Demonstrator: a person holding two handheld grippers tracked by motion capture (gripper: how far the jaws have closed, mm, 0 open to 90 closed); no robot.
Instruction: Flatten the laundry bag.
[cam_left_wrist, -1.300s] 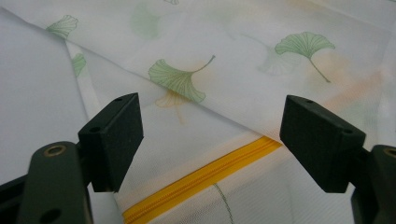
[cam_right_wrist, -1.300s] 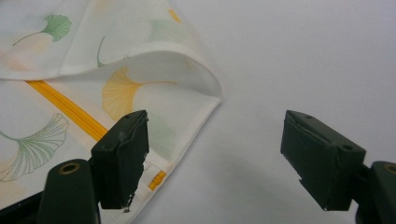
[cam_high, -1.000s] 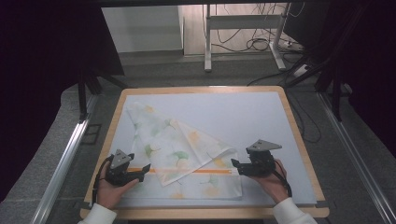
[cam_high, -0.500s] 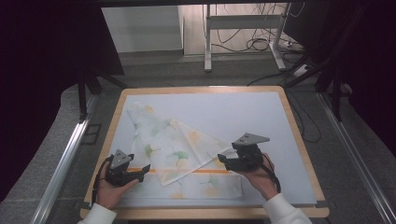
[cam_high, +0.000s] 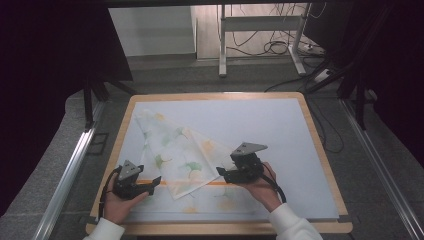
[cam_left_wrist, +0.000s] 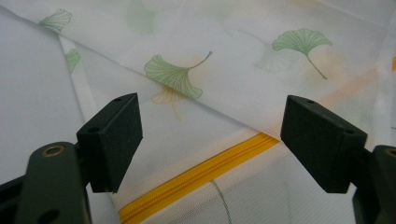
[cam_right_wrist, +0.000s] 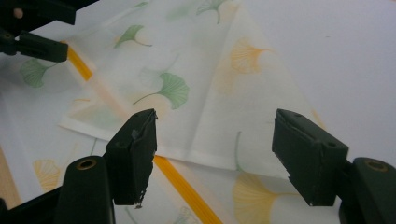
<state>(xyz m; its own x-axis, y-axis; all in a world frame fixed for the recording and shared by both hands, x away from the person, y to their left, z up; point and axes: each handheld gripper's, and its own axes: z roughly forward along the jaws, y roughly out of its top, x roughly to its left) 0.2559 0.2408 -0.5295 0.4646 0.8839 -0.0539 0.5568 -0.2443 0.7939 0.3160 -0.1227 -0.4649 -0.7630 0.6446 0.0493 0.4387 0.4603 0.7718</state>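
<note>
Right hand-held gripper (cam_high: 223, 172) hovers with jaws spread, just closing a little, nothing pinched, over the folded edge of the leaf-print mesh bag (cam_high: 175, 155). Left hand-held gripper (cam_high: 152, 184), also spread, is at the orange zipper (cam_high: 172, 182). Bag lies on the near-left worktop (cam_high: 280, 130).

Surface (cam_high: 280, 125): white mat in pale wood border, bare stretch toward 1 to 3 o'clock. Grey carpeted floor (cam_high: 65, 160) around it. Metal rails (cam_high: 67, 175) along 9 and 3 o'clock sides. Metal stand legs (cam_high: 222, 45) at 12 o'clock, tangle of black cables (cam_high: 280, 47) beside them. Dark panel (cam_high: 50, 50) at 10 o'clock.
</note>
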